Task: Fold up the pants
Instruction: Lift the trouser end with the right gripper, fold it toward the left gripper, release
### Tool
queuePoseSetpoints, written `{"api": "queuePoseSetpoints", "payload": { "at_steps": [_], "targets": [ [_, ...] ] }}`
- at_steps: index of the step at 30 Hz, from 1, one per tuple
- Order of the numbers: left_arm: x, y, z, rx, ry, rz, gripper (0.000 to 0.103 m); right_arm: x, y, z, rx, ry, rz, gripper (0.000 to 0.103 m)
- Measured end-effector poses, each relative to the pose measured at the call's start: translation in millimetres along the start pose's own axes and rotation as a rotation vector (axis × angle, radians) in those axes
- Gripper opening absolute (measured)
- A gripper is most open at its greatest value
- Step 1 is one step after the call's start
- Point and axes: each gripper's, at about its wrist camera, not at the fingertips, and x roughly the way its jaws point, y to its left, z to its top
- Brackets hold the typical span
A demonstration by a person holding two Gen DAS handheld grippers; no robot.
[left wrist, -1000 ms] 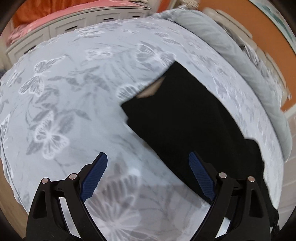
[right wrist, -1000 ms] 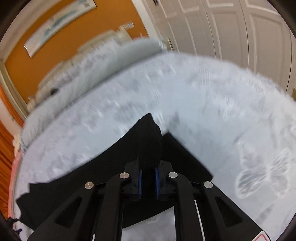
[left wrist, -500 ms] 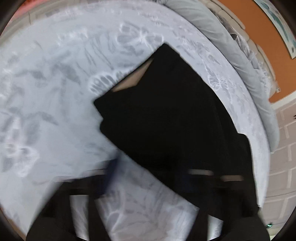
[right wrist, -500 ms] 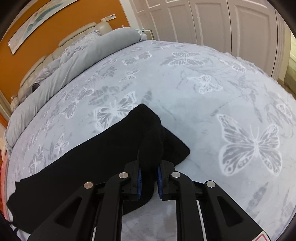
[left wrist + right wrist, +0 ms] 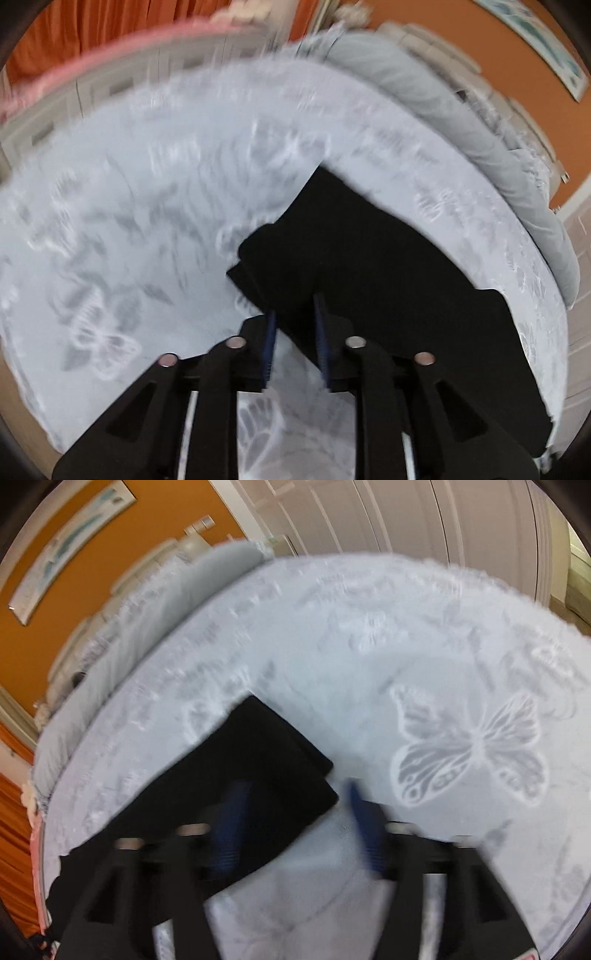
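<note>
Both of my claws have swapped roles since a second ago: my left claw (image 5: 293, 345), then spread wide, now pinches the near edge of the black pants (image 5: 373, 280), while my right claw (image 5: 295, 823), then clamped on a fold, now gapes with nothing between its blue pads. No writing is readable. Pants lie flat on the butterfly bedspread (image 5: 424, 657), with broad bare cover right of their folded end.
</note>
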Motion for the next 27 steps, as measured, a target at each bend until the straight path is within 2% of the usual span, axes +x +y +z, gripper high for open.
{"api": "queuePoseSetpoints", "payload": {
  "at_steps": [1,2,3,5,7,9,11,13,14,16,19,22,24,27],
  "targets": [
    [-10,-5,-2,0.011,-0.036,0.047,0.044,-5,0,0,-0.006,-0.016,-0.005,0.081],
    [-17,-9,-3,0.02,-0.082,0.102,0.07,-7,1,-1,-0.018,-0.018,0.001,0.081],
    [-29,-14,-7,0.031,-0.144,0.151,0.078,-5,0,-2,-0.019,-0.005,0.016,0.081],
    [-50,-29,-15,0.064,-0.231,0.201,0.078,7,-2,-4,-0.003,0.026,0.028,0.081],
    [-58,-42,-15,0.094,-0.263,0.185,0.079,25,-3,-5,0.016,0.072,0.042,0.081],
    [-59,-56,-21,0.124,-0.257,0.146,0.081,38,1,-7,0.02,0.084,0.059,0.082],
    [-52,-71,-28,0.146,-0.205,0.094,0.081,44,10,-6,-0.003,0.063,0.067,0.082],
    [-46,-76,-33,0.165,-0.173,0.076,0.081,51,16,-4,-0.012,0.057,0.074,0.079],
    [-41,-85,-36,0.192,-0.166,0.085,0.081,55,20,-3,-0.013,0.046,0.066,0.06],
    [-35,-95,-44,0.232,-0.162,0.096,0.081,63,23,1,0.001,0.076,0.106,0.011],
    [-30,-109,-53,0.282,-0.149,0.091,0.081,46,43,7,0.017,0.021,0.16,0.011],
    [-26,-113,-58,0.313,-0.116,0.073,0.081,10,97,10,-0.064,-0.045,0.267,0.011],
    [-25,-111,-58,0.313,-0.097,0.057,0.081,-13,148,2,-0.149,-0.064,0.355,0.011],
    [-26,-101,-56,0.29,-0.075,0.031,0.081,-33,231,-29,-0.297,-0.04,0.47,0.011]
  ]
}}
